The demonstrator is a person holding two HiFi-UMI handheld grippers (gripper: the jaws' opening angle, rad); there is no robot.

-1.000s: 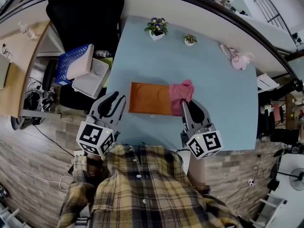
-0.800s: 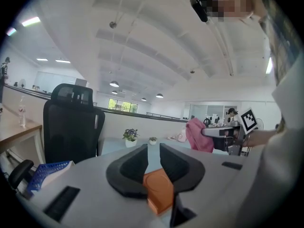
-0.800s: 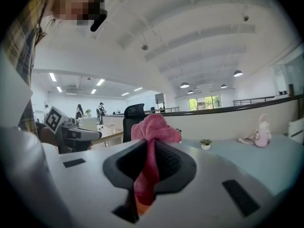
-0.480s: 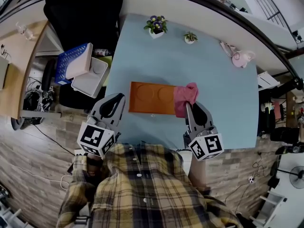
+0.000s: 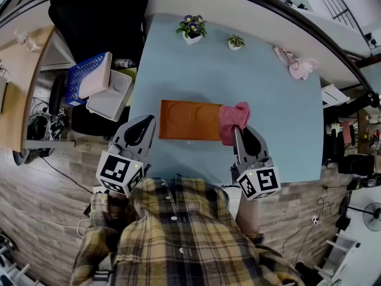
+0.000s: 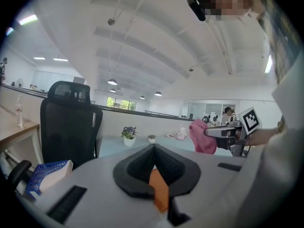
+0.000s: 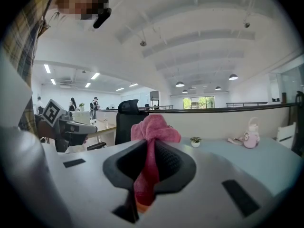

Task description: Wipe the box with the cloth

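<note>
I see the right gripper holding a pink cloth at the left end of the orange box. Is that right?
Not quite. The right gripper does hold the pink cloth, but at the right end of the orange box, not the left. The head view shows it.

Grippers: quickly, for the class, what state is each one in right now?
Left gripper: closed, nothing clearly held.
Right gripper: closed on the pink cloth.

no readable words, numbers or brands anywhere, only black-and-white square code markers, on left marker cube [image 5: 121, 173], right marker cube [image 5: 258, 182]
</note>
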